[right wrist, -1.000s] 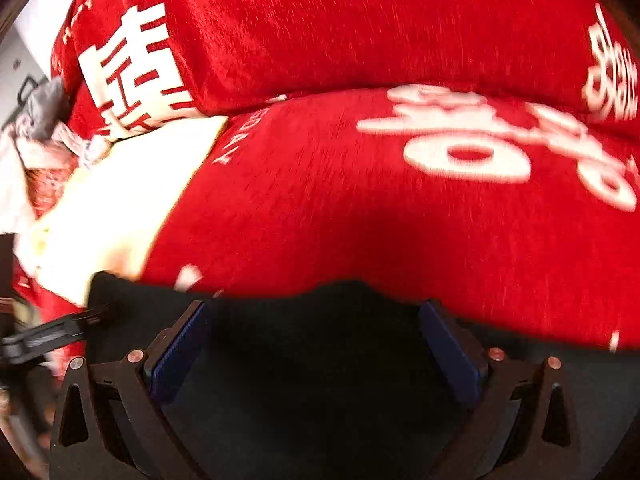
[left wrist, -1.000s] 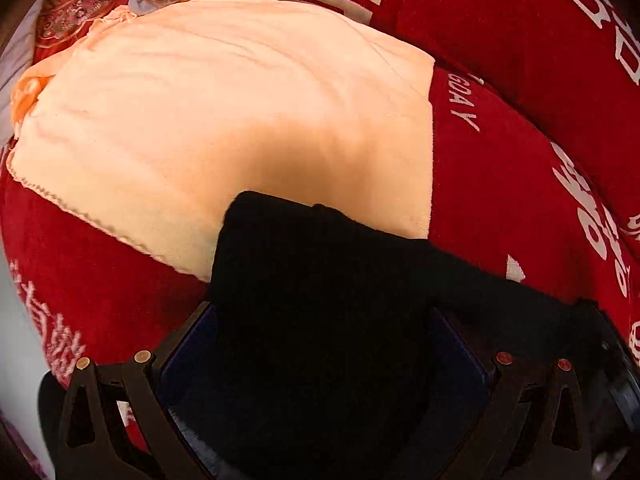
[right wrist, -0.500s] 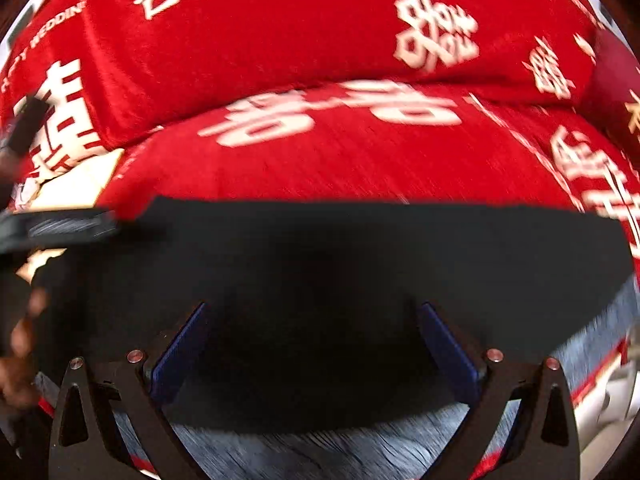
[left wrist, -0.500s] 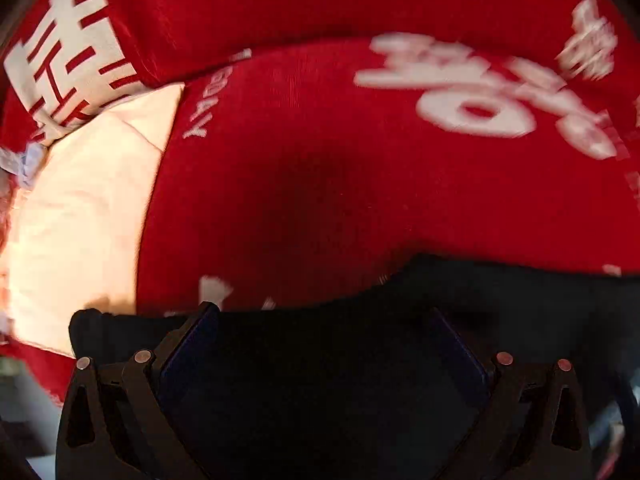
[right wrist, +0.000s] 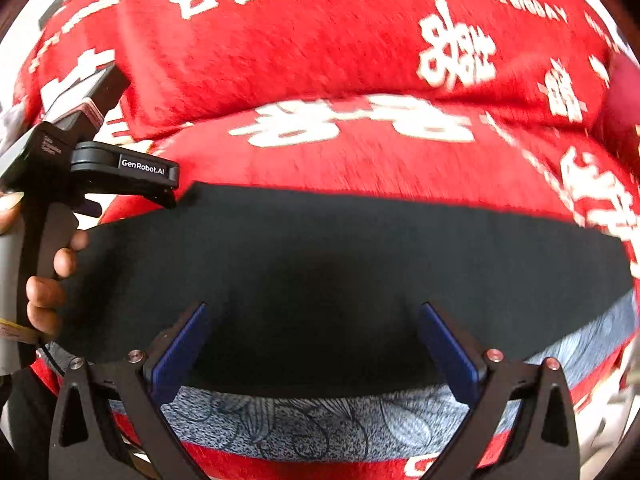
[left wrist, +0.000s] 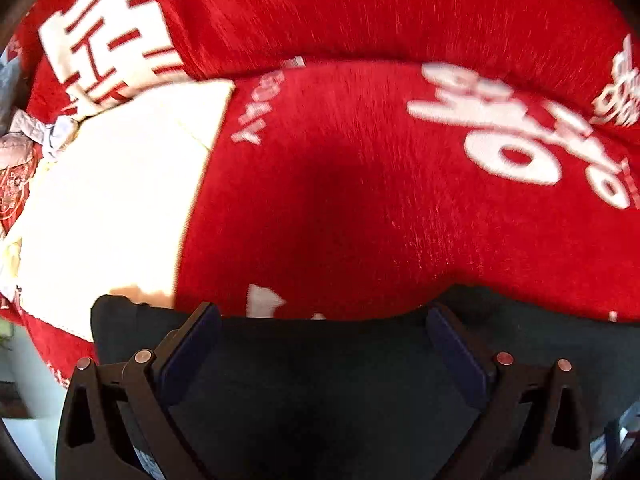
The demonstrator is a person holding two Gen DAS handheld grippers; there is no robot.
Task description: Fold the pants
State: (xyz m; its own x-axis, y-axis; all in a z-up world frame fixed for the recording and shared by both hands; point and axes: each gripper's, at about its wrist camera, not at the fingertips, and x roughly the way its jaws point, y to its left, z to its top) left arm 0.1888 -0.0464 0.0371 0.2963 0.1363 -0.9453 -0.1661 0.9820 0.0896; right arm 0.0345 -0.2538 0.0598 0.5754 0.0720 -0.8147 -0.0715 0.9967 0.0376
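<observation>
Black pants (right wrist: pixel 320 272) lie spread in a wide band on a red cushion with white characters (right wrist: pixel 320 152). My right gripper (right wrist: pixel 314 308) hovers over their near part, fingers wide apart, holding nothing. In the right wrist view my left gripper (right wrist: pixel 170 196) shows side-on at the pants' upper left corner, its tips together at the cloth edge. In the left wrist view the pants (left wrist: pixel 320 380) fill the bottom between the spread blue pads (left wrist: pixel 196 344), and the left gripper (left wrist: pixel 320 320) looks open.
A cream towel (left wrist: pixel 108 208) lies on the cushion to the left. A grey patterned cloth (right wrist: pixel 304 424) lies under the pants' near edge. A red back cushion (right wrist: pixel 320 40) rises behind. Loose clothes (left wrist: pixel 24 136) sit at the far left.
The pants went from bunched over the left gripper to spread flat on the red cushion. The left wrist view swung from the cream towel to the red cushion. The right gripper pulled back.
</observation>
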